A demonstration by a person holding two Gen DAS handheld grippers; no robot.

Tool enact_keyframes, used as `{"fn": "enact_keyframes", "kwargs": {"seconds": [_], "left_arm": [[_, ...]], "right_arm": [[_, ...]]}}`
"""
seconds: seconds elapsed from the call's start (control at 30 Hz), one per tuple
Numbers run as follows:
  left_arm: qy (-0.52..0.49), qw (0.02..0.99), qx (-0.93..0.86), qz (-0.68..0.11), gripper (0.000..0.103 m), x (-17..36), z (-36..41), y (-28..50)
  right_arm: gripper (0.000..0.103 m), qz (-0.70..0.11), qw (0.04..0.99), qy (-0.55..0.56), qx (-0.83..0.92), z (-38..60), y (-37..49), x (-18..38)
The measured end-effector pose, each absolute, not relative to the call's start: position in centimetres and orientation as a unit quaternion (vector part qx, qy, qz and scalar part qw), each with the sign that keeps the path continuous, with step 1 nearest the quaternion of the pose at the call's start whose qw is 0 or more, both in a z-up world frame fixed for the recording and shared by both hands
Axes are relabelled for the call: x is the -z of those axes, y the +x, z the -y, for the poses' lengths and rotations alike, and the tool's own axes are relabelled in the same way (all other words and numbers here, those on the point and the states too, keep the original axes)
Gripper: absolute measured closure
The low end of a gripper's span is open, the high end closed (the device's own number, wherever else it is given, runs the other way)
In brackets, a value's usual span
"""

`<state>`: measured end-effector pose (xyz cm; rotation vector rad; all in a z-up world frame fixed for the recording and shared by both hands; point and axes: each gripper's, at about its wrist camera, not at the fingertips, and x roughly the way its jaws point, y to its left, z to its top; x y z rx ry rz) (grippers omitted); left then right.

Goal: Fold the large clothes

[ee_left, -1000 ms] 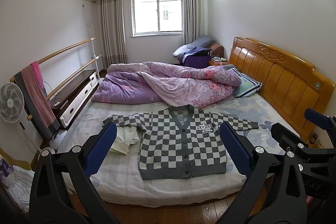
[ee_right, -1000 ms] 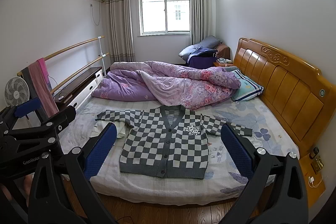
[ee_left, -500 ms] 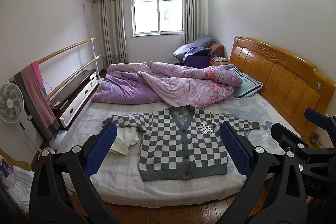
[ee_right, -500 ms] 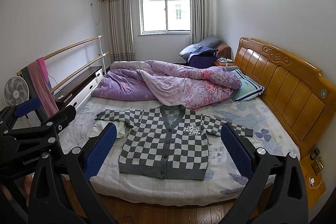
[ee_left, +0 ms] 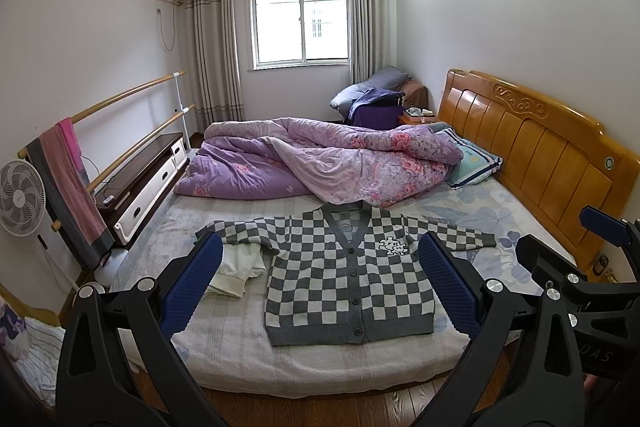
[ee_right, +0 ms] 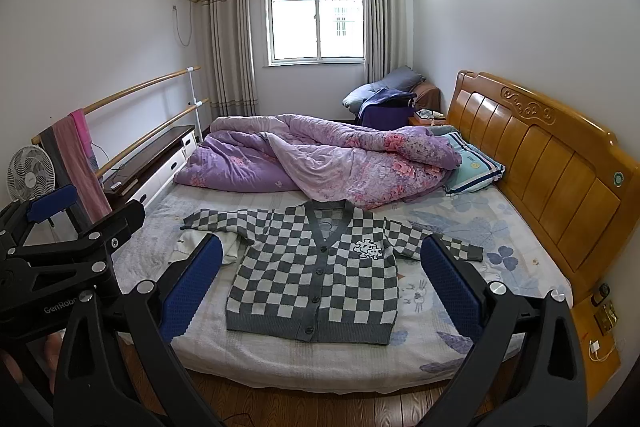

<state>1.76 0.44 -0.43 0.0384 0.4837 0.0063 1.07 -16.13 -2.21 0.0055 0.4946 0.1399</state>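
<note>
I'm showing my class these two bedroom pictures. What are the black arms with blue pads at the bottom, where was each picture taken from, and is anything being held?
Those are hand-held claws, one in each of a person's hands, each carrying its own camera. One picture looks out past the left claw, the other past the right claw. Both are open and hold nothing, hanging at the near edge of the bed. On it a checked cardigan lies flat and buttoned, sleeves spread. A white garment sits partly under one sleeve, and a rumpled purple quilt lies behind.
</note>
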Motion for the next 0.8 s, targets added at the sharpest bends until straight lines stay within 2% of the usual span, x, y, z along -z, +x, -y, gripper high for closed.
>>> {"fn": "enact_keyframes", "kwargs": {"seconds": [0.8], "left_arm": [[0.020,0.970,-0.003,-0.241,0.005,0.50,-0.62,1.70]], "right_arm": [[0.007,-0.246,0.967,0.004,-0.069,16.09,1.20,2.18]]}}
